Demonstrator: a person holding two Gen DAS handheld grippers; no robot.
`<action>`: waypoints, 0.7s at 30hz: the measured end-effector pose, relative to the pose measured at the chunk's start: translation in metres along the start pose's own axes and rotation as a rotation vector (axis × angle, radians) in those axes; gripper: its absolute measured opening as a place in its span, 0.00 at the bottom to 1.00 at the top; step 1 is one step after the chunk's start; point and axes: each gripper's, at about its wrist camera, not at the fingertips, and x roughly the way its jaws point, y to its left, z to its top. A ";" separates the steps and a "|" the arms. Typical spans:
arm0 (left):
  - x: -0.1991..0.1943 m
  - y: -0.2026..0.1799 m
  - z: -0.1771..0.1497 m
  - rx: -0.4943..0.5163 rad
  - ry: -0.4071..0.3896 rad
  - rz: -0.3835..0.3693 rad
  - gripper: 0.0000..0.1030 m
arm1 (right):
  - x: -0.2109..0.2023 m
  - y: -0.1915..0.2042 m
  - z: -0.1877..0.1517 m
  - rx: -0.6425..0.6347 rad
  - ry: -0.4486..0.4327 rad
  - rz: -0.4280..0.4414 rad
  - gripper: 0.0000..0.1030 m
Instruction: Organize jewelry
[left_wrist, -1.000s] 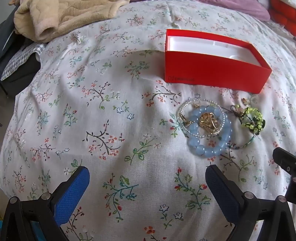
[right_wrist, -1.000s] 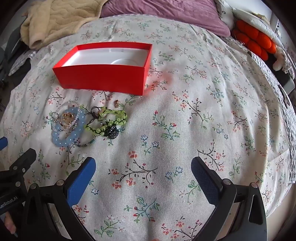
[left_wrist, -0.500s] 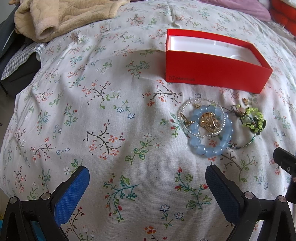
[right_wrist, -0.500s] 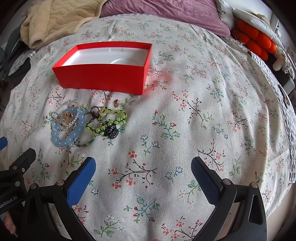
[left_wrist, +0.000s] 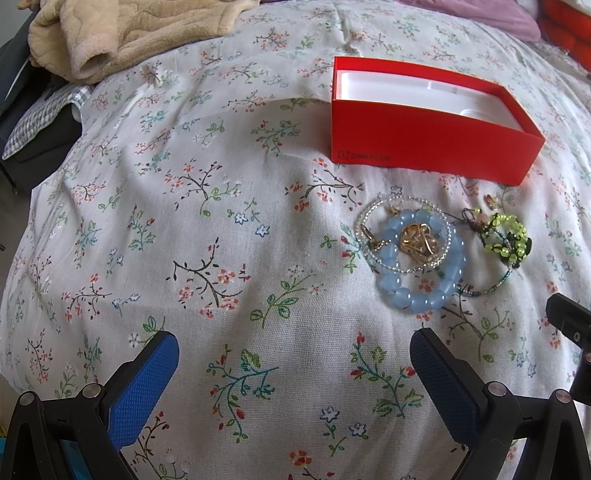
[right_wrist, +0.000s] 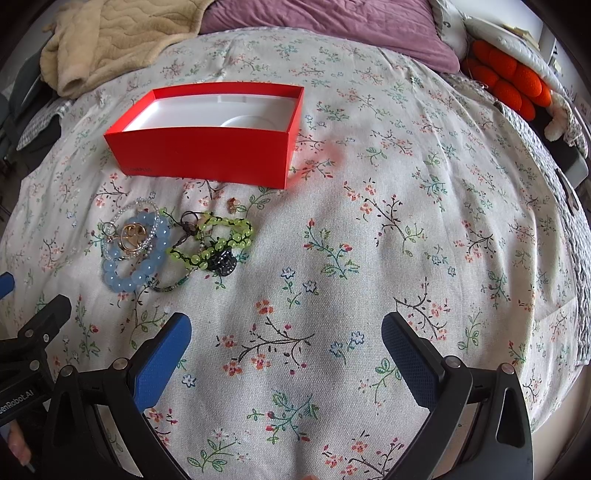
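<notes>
A heap of jewelry lies on the floral bedspread: a blue bead bracelet (left_wrist: 424, 291) (right_wrist: 138, 275), gold pieces (left_wrist: 419, 240) inside it, a clear bead string (left_wrist: 369, 214), a green bead bracelet (left_wrist: 511, 236) (right_wrist: 225, 236) and a small earring (right_wrist: 232, 202). An open red box (left_wrist: 424, 147) (right_wrist: 207, 147) with a white inside stands just behind the heap. My left gripper (left_wrist: 293, 363) is open and empty, short of the heap and to its left. My right gripper (right_wrist: 286, 345) is open and empty, to the right of the heap.
A beige blanket (left_wrist: 129, 29) (right_wrist: 110, 40) lies at the far left of the bed. A purple pillow (right_wrist: 332, 26) and an orange plush (right_wrist: 509, 81) lie at the far end. Dark clothes (left_wrist: 26, 122) hang off the left bed edge.
The left wrist view has shifted a little: the box and the jewelry sit slightly lower and further right. The right gripper has barely moved. Both grippers stay open.
</notes>
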 end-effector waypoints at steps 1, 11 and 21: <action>0.000 0.000 0.000 0.000 0.000 0.000 1.00 | 0.000 0.000 0.000 0.000 0.000 0.000 1.00; 0.001 0.001 -0.003 0.000 0.001 0.001 1.00 | 0.000 -0.001 0.000 0.000 0.001 -0.001 1.00; 0.002 0.002 -0.003 0.000 0.000 0.001 1.00 | 0.001 0.000 0.001 -0.001 0.001 -0.001 1.00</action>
